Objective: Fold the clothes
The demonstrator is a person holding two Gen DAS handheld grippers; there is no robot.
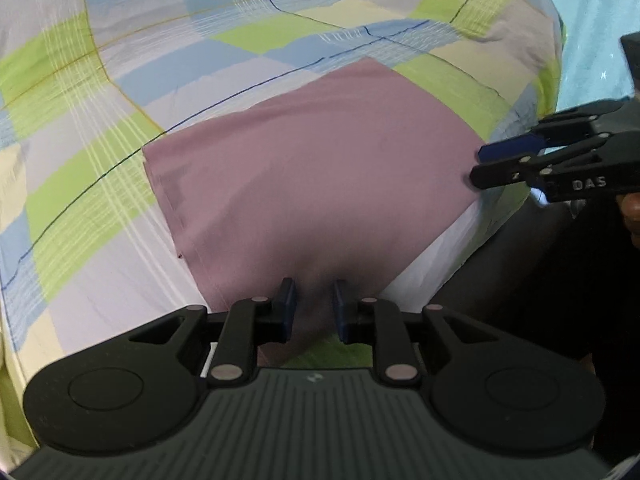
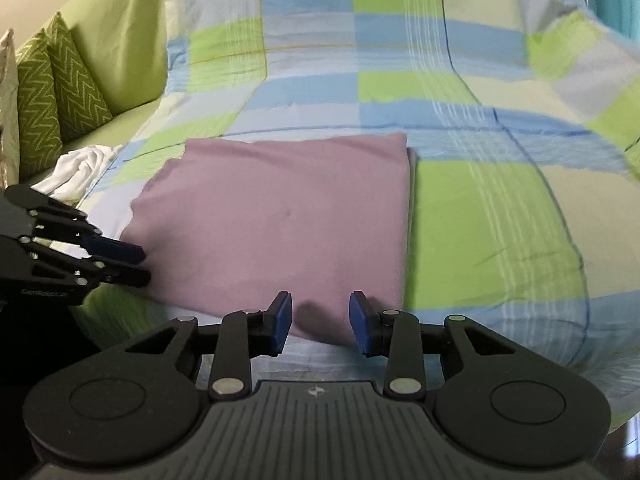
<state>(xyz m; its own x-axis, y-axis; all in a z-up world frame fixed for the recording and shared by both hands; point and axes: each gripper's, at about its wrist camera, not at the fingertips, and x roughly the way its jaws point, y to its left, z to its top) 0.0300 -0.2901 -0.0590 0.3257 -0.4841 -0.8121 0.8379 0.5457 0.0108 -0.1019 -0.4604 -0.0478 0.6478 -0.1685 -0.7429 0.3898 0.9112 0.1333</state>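
Garment (image 2: 272,224) folded flat (mauve) on bedspread (image 2: 480,220) | L gripper (image 1: 313,306) + R gripper (image 2: 320,320): both parted, empty

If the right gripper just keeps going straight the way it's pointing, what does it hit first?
Most likely the folded purple garment. The right gripper, jaws open, points along the checked bedspread with the garment's near edge right ahead of its fingertips. Its height above the cloth is unclear, so it might skim over the top.
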